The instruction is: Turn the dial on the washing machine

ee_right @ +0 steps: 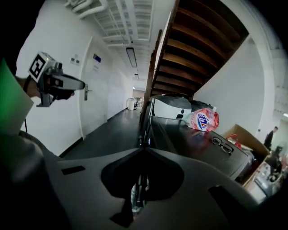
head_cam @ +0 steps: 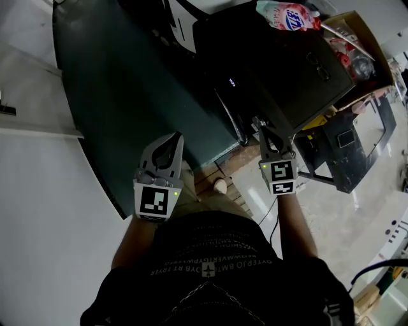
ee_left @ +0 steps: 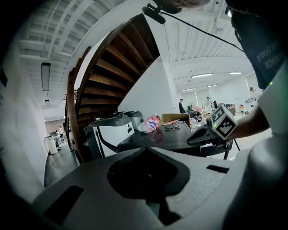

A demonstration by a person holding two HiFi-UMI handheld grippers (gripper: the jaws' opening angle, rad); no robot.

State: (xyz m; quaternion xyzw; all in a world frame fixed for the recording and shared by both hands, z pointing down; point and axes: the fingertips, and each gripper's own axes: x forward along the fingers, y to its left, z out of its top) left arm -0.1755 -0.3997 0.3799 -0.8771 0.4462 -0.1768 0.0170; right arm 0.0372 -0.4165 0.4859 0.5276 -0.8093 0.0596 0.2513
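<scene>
Down at left of the head view, left tool (head_cam: pixel 175 141) hangs over dark floor (head_cam: pixel 115 95), jaws closed, nothing in them. Right of it, right tool (head_cam: pixel 262 134) is also closed and empty, tip near the front edge of the washer (head_cam: pixel 280 76). Washer stands up and right of both tools, with a small lit display (head_cam: pixel 231 82) on its front; the dial is too dark to pick out. On the washer top lie a pink bag (head_cam: pixel 290 16) and glasses (head_cam: pixel 319 67). Cardboard box (head_cam: pixel 352 24) sits far right.
</scene>
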